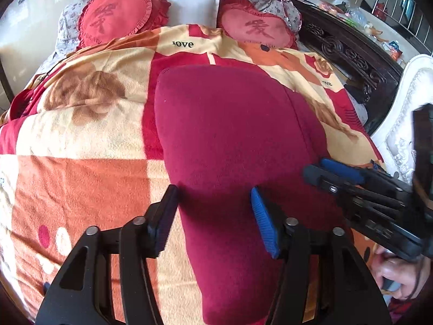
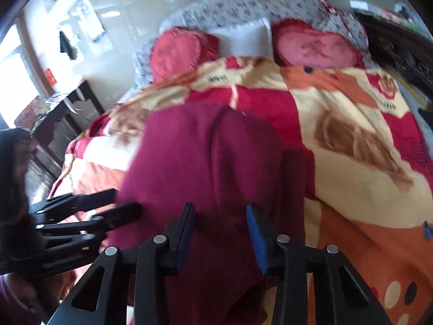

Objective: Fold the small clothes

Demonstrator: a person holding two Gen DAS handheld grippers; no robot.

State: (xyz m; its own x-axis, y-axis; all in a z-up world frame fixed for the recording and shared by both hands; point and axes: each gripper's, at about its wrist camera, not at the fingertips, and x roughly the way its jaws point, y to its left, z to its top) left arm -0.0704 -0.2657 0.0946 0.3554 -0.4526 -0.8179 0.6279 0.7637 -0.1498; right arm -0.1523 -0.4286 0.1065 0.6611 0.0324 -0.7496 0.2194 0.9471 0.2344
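Observation:
A dark red fleece garment (image 1: pixel 230 135) lies folded in a long flat strip on the bed's patterned blanket (image 1: pixel 81 140). My left gripper (image 1: pixel 213 205) hovers open over the near part of the garment, close to its left edge, with its pads apart above the cloth. My right gripper (image 1: pixel 322 172) comes in from the right at the garment's right edge. In the right wrist view the garment (image 2: pixel 203 157) is blurred; my right gripper (image 2: pixel 220 224) stands open over its near end, nothing pinched. The left gripper (image 2: pixel 121 203) shows at the garment's left edge.
Two red heart-shaped cushions (image 1: pixel 119 16) (image 1: pixel 257 27) and a white pillow (image 1: pixel 194 8) lie at the head of the bed. A dark carved wooden headboard piece (image 1: pixel 346 51) and a white padded chair (image 1: pixel 406 113) stand at the right. A hand (image 1: pixel 397 273) holds the right gripper.

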